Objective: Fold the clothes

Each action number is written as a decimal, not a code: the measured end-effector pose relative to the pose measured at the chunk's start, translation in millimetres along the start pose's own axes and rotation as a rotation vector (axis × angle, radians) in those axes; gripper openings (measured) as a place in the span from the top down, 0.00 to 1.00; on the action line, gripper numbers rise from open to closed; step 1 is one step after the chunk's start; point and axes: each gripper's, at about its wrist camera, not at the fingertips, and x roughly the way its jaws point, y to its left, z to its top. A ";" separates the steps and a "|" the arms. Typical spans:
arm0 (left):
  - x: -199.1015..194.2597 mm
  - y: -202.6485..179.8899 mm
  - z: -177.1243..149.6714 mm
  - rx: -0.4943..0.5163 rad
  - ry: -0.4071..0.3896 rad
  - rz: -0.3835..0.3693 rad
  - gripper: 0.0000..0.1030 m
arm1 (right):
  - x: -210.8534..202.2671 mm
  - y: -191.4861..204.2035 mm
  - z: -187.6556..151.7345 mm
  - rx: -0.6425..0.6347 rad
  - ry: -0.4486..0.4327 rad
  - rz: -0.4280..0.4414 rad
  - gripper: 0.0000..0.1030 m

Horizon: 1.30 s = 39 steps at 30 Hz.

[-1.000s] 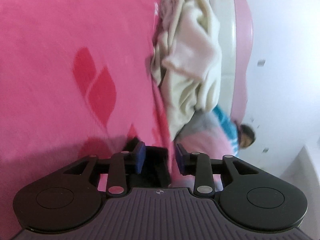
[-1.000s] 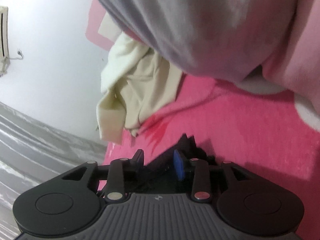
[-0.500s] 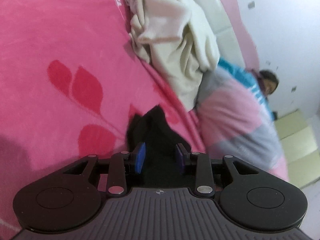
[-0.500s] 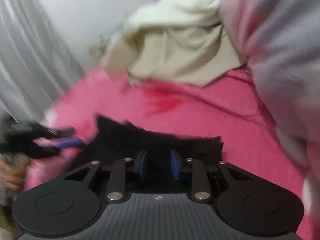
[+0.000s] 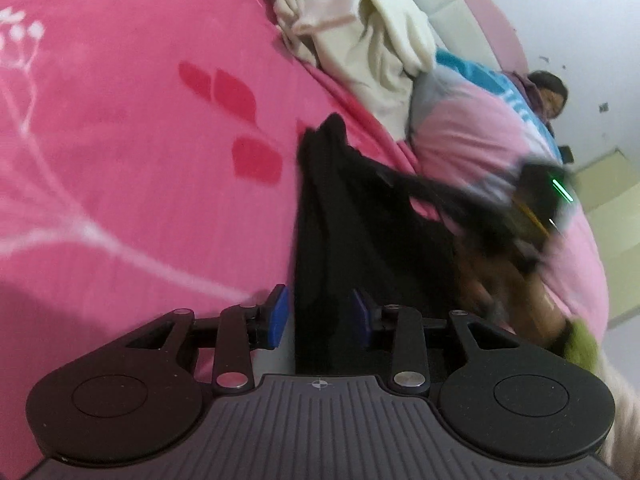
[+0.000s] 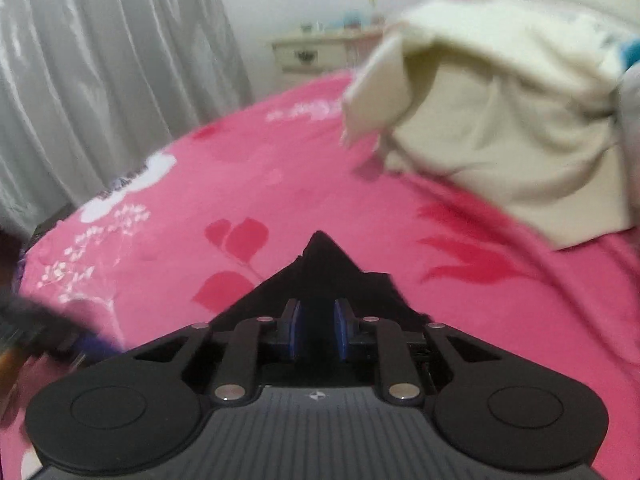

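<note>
A black garment (image 5: pixel 360 220) hangs stretched over the pink bedspread (image 5: pixel 120 140) between my two grippers. My left gripper (image 5: pixel 319 314) is shut on one edge of it, and the cloth runs up and to the right from its pads. In the left wrist view the right gripper (image 5: pixel 540 200) is a blur with a green light at the cloth's other end. In the right wrist view the black garment (image 6: pixel 320 264) fills the gap of my right gripper (image 6: pixel 318 328). Its jaws are opening slightly, with the cloth still between the pads.
A crumpled cream garment (image 6: pixel 500 120) lies farther up the bed, beside a pink and grey bundle (image 5: pixel 480 132). A person's head (image 5: pixel 548 92) shows past the bundle. A grey curtain (image 6: pixel 100 60) and a cream nightstand (image 6: pixel 316 52) stand beyond the bed edge.
Both grippers have rolled and risen. The right gripper narrowed onto the black garment. The garment, first bunched at the left pads, now hangs spread between the two grippers.
</note>
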 end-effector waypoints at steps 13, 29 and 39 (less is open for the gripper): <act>-18.2 -5.1 -29.7 0.108 0.105 -0.076 0.64 | -127.2 -30.2 -20.7 0.238 -0.239 -0.139 0.79; -41.1 -20.4 -52.7 0.329 0.087 -0.009 0.64 | -230.3 58.2 -165.3 0.332 0.078 -0.178 0.61; -31.3 -30.4 -64.1 0.440 0.080 0.045 0.65 | -191.1 92.2 -178.7 0.149 0.122 -0.253 0.73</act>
